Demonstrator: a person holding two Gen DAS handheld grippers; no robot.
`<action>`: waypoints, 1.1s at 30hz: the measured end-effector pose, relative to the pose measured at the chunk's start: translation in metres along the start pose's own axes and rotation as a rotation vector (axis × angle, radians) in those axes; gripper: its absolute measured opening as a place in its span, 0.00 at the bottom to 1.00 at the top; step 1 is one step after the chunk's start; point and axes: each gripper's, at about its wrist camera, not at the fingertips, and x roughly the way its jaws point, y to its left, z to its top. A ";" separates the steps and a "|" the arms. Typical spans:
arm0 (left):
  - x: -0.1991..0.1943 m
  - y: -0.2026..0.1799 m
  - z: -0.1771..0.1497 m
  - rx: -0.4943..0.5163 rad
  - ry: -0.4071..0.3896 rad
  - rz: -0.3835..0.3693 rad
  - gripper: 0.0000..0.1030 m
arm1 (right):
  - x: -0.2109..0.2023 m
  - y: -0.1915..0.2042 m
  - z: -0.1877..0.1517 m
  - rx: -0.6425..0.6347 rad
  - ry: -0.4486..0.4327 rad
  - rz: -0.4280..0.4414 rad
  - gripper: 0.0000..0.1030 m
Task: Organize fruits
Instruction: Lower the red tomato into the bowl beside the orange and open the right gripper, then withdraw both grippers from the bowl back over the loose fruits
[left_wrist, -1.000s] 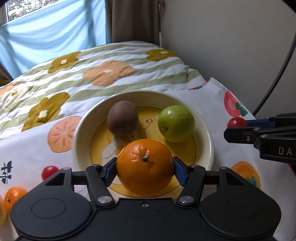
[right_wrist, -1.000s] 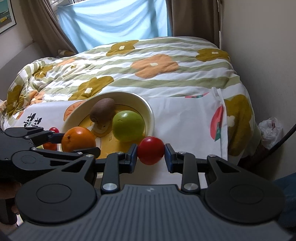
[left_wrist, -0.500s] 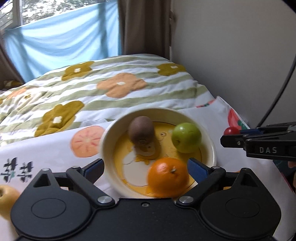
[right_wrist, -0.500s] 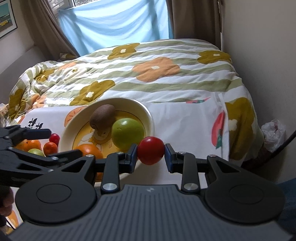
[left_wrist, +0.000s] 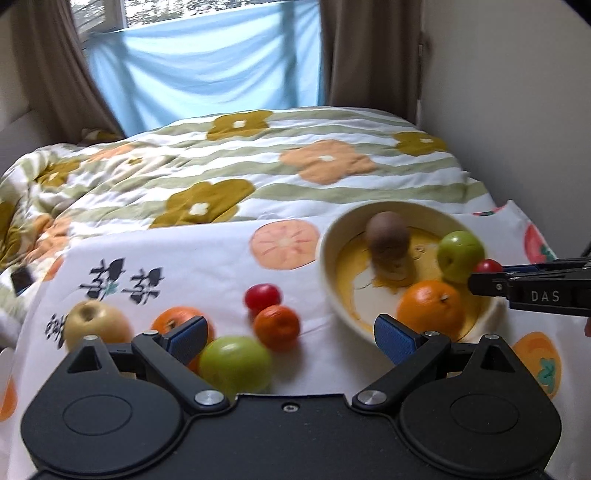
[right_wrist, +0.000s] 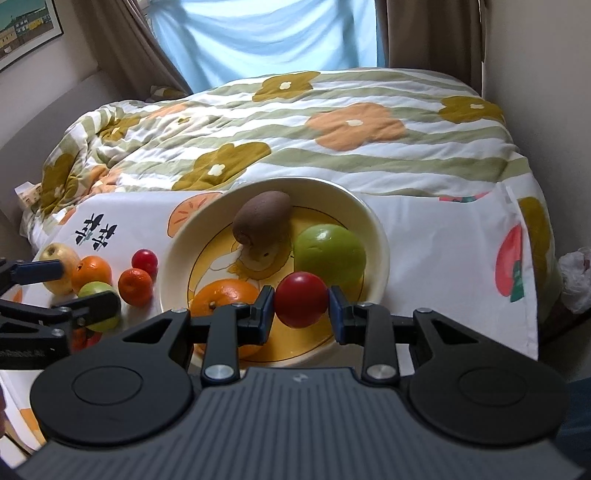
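Note:
A cream bowl (right_wrist: 376, 225) (left_wrist: 332, 236) on a fruit-print cloth holds a brown kiwi (right_wrist: 262, 218), a green apple (right_wrist: 330, 253) and an orange (right_wrist: 225, 293). My right gripper (right_wrist: 301, 308) is shut on a red tomato (right_wrist: 301, 304) and holds it over the bowl's near side. My left gripper (left_wrist: 290, 336) is open and empty, to the left of the bowl, above loose fruit: a green apple (left_wrist: 236, 363), a small orange (left_wrist: 277, 326), a red tomato (left_wrist: 262, 295), another orange (left_wrist: 177, 319) and a yellow pear (left_wrist: 94, 321).
The cloth (right_wrist: 443, 258) lies on a bed with a flower-striped duvet (right_wrist: 295, 122). A wall (left_wrist: 517, 92) runs along the right side. A plastic bag (right_wrist: 576, 277) lies beyond the bed's right edge.
My left gripper let go of the orange into the bowl, opened and swung left toward the loose fruit. My right gripper moved the red tomato in over the bowl.

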 end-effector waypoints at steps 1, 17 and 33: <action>-0.001 0.003 -0.002 -0.005 0.001 0.004 0.96 | 0.001 0.000 -0.001 0.006 0.000 0.004 0.45; -0.021 0.025 -0.021 -0.070 -0.014 0.027 0.96 | -0.015 -0.007 -0.011 0.058 -0.075 -0.071 0.95; -0.074 0.045 -0.021 -0.112 -0.088 0.076 1.00 | -0.064 0.015 -0.012 0.038 -0.138 -0.080 1.00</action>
